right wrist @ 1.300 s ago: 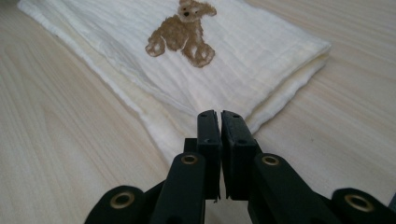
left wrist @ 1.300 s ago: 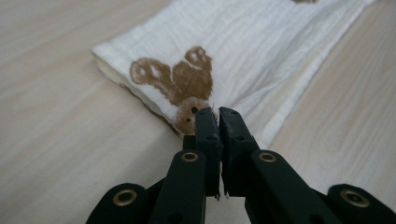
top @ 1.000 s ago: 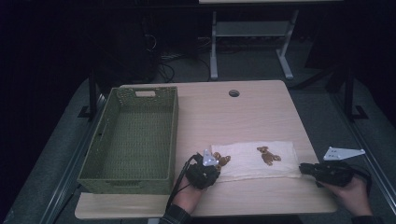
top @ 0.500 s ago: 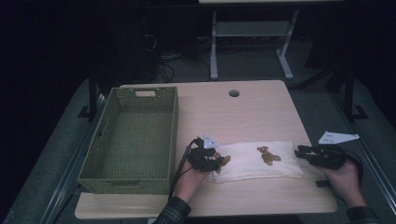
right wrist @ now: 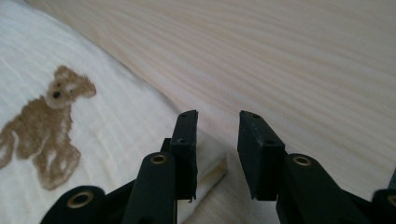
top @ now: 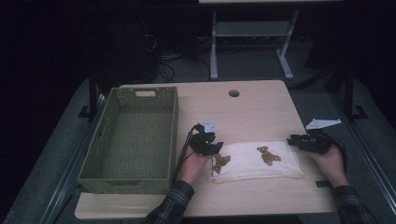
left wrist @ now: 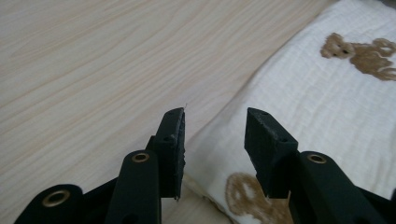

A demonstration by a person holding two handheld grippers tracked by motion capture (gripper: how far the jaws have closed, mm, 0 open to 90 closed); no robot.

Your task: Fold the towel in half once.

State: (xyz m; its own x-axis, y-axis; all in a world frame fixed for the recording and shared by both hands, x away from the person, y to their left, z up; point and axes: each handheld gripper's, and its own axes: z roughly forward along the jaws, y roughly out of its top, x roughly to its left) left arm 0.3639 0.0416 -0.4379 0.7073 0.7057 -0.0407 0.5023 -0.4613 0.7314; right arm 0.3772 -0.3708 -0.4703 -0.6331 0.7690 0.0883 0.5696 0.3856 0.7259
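Note:
A folded white cloth [top: 252, 163] printed with brown teddy bears [top: 269, 156] lies flat on the wooden table [top: 243, 112]. My left gripper [top: 211, 146] is at the cloth's left end. Its jaws [left wrist: 215, 114] have opened within the last second and stand apart over the cloth's edge [left wrist: 299, 93] without pressing on it. My right gripper [top: 294, 139] is at the cloth's right end. Its jaws [right wrist: 217, 114] have likewise opened, and the folded cloth corner [right wrist: 116, 126] lies under one finger [right wrist: 185, 140], with bare wood in the gap.
A green woven basket [top: 140, 100] stands with nothing in it on the table's left side, close to my left hand. A round cable hole [top: 234, 93] sits near the far edge. Dark floor and a metal stand [top: 247, 32] lie beyond the table.
Both hands have moved away from the table's front edge toward the far side of the cloth's ends. The right hand has also shifted inward to the left. The cloth has stayed in place.

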